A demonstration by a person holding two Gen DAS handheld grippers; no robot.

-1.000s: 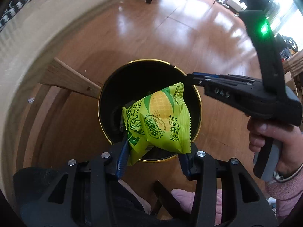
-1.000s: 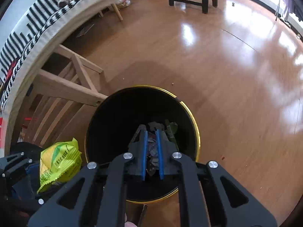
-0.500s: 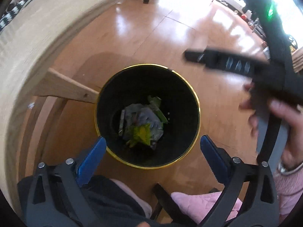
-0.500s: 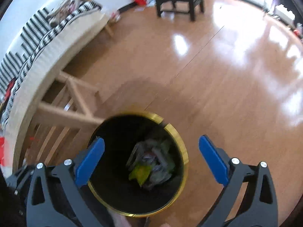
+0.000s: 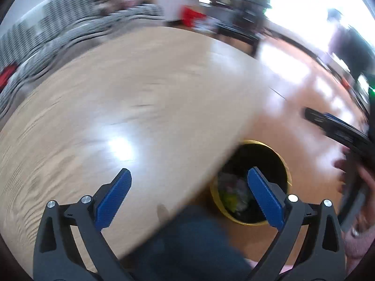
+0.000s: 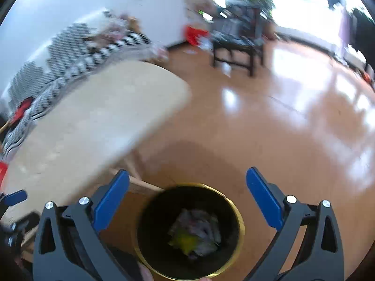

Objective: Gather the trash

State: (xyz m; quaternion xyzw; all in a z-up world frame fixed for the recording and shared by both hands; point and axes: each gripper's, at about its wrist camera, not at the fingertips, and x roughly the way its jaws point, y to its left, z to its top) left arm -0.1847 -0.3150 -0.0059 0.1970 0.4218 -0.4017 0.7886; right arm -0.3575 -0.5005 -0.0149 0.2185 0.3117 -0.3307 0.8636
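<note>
A black trash bin with a gold rim (image 6: 241, 220) stands on the wooden floor beside a light wooden table (image 6: 93, 126). Crumpled wrappers and the yellow-green snack bag (image 6: 185, 240) lie inside it. My right gripper (image 6: 187, 199) is open and empty, high above the bin. My left gripper (image 5: 187, 195) is open and empty, above the table edge (image 5: 140, 107), with the bin (image 5: 284, 164) partly hidden behind the table. The right gripper's fingers (image 5: 332, 126) show at the right of the left wrist view. Both views are motion-blurred.
A striped sofa (image 6: 61, 56) runs behind the table. A dark stool (image 6: 236, 46) stands on the glossy floor (image 6: 293, 121) farther back, with red clutter (image 6: 194, 34) by the wall. Bright windows are at the far right.
The left gripper let the yellow-green bag drop into the bin and the right gripper opened. Both then rose and swung up, so the tabletop and room came into view.
</note>
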